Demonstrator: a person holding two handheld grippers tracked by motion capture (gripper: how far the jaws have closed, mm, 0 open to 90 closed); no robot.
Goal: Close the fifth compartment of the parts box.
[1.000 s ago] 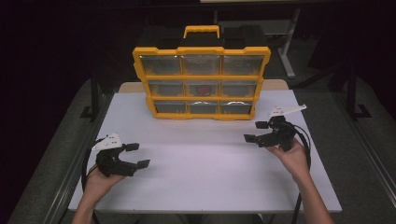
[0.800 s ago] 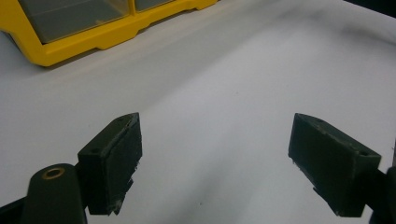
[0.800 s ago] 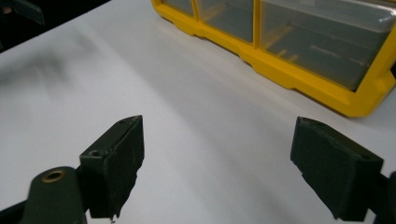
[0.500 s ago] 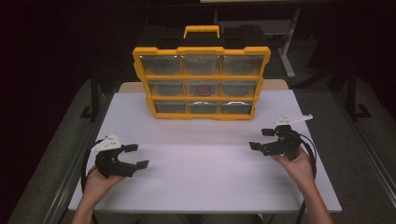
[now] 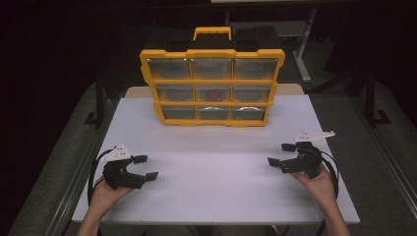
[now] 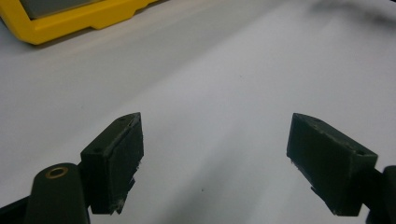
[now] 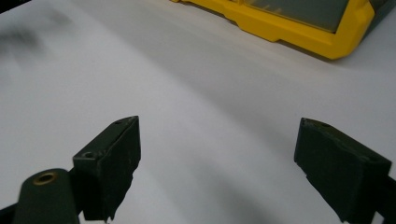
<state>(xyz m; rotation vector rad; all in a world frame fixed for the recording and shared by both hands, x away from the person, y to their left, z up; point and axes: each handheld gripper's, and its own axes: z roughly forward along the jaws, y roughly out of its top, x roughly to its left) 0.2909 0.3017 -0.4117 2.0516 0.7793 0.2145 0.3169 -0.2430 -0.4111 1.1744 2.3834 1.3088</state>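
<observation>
high view, left tongs (image 5: 146, 167) and right tongs (image 5: 279, 154) both agape, empty, yellow organizer (image 5: 212, 88) behind

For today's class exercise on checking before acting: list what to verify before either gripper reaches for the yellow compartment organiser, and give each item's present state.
1. Left gripper jaws open, nothing held: ok.
2. Right gripper jaws open, nothing held: ok.
3. Yellow plastic organiser case with clear compartments standing upright at the far side of the white table: ok.
4. White tabletop between grippers and case bare: ok.
5. Case latches shut: cannot tell.
</observation>
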